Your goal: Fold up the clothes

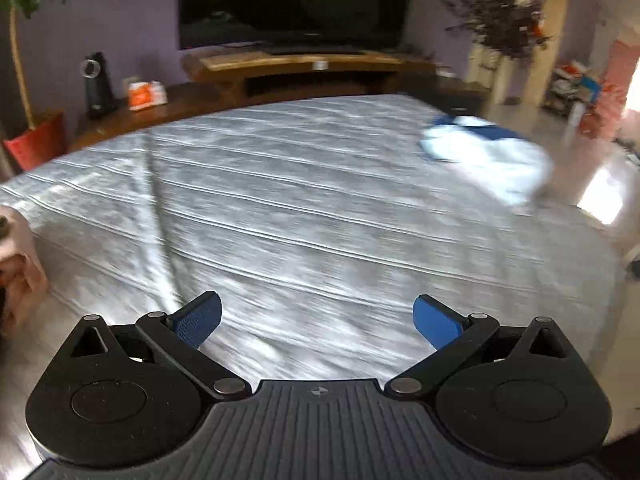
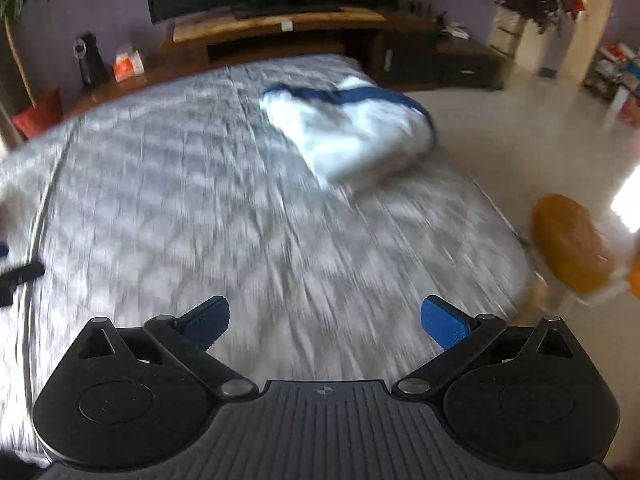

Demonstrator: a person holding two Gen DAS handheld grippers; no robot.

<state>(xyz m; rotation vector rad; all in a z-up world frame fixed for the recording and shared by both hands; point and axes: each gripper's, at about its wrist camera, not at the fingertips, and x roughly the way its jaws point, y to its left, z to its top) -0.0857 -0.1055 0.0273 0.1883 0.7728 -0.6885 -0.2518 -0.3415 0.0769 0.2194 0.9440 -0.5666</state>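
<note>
A folded white garment with a dark blue band lies at the far right corner of the grey striped bed. It also shows in the left wrist view, far right on the bed. My left gripper is open and empty above the near part of the bed. My right gripper is open and empty above the near part of the bed, well short of the garment. Both views are motion-blurred.
A pink cloth lies at the bed's left edge. A dark object, perhaps the other gripper, shows at the left. An orange stool stands right of the bed. A wooden TV stand, TV and plants lie beyond.
</note>
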